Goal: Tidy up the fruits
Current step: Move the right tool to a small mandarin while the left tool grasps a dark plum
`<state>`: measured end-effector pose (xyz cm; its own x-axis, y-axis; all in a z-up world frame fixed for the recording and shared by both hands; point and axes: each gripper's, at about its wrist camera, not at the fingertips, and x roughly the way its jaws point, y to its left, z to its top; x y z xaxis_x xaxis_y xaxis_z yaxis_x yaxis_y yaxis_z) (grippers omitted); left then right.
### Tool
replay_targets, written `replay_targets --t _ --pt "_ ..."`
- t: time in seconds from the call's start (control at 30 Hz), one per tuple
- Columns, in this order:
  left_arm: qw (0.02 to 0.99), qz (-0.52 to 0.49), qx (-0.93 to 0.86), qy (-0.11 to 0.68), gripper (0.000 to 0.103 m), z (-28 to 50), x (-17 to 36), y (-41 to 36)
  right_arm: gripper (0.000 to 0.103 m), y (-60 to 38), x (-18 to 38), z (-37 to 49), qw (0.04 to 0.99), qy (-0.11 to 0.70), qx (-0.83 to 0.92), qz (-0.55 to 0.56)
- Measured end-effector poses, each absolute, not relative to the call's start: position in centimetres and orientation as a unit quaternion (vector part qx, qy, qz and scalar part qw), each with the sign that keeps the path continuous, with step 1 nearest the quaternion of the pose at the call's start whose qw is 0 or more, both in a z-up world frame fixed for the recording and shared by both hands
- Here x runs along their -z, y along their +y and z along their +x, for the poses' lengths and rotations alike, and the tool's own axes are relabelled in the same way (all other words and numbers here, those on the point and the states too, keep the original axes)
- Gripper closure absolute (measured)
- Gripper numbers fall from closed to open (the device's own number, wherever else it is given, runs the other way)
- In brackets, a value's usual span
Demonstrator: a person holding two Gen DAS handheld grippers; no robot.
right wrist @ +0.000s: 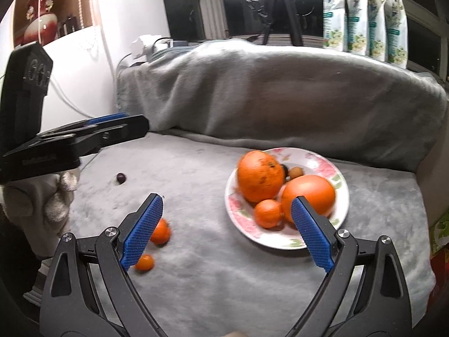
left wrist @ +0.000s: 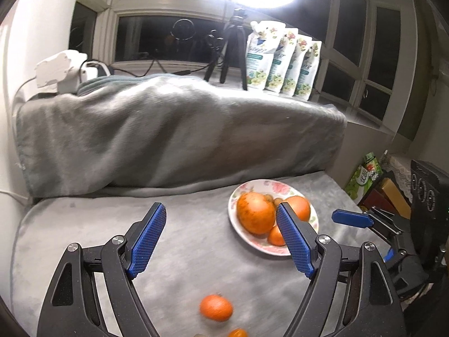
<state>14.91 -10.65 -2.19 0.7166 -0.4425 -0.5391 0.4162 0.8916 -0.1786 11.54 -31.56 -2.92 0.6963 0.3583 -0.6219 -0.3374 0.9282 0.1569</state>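
The floral plate (right wrist: 341, 181) is sitting on the grey blanket (right wrist: 196, 280), carrying two large oranges (right wrist: 259, 175), a small mandarin (right wrist: 268, 213) and a few tiny fruits behind them. Left of it, a loose mandarin (right wrist: 161, 231) and a smaller orange fruit (right wrist: 144, 262) are lying on the blanket, with a dark grape (right wrist: 121, 178) farther back. I am holding my left tongs (left wrist: 220, 238) and right tongs (right wrist: 226, 230) spread apart, gripping nothing.
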Motion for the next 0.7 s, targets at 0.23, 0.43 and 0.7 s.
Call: replay_targets --t 0.23,0.43,0.7 --pt "0.928 -0.025 0.209 0.308 0.022 14.8 3.5 -8.1 0.008 -29.2 3.7 11.4 0.912 0.350 -0.213 0.011" --pt "0.927 -0.026 0.188 0.324 0.023 14.8 5.2 -5.7 0.008 -27.2 4.6 11.7 0.902 0.364 -0.233 0.003" --pt "0.919 -0.031 0.159 0.359 0.031 14.9 8.4 -2.1 0.009 -24.8 6.0 12.5 0.887 0.385 -0.256 -0.006"
